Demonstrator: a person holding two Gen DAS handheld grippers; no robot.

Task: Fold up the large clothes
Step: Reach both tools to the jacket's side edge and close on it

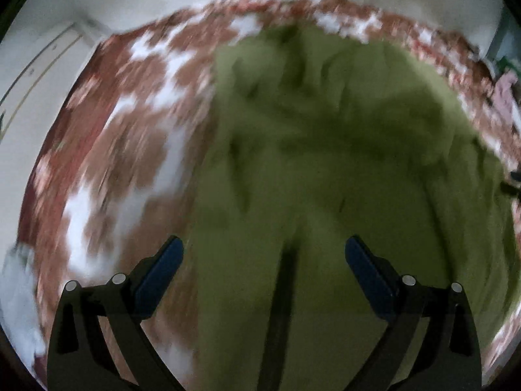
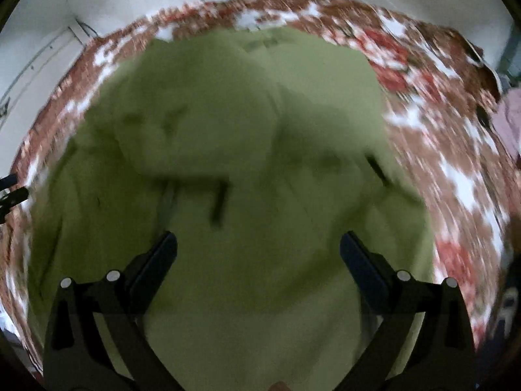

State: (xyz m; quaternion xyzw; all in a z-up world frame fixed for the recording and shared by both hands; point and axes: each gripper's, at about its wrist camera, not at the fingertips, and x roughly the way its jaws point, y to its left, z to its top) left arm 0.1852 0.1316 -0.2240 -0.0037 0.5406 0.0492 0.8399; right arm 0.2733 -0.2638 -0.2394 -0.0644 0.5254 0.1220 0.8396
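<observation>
The green garment (image 2: 247, 137) is spread, rumpled, on the patterned cover (image 1: 123, 130), directly below and ahead of both grippers. The right gripper (image 2: 259, 244) is held wide, empty, over the cloth's middle. The left gripper (image 1: 264, 251), equally wide and empty, is placed over the garment's left edge, so that edge is judged nearest for gripping. The long axis appears to run near to far, though blur leaves this uncertain.

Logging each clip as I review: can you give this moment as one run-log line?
left gripper: open, empty | right gripper: open, empty | green garment: rumpled on patterned bedspread, not gripped | both views motion-blurred
</observation>
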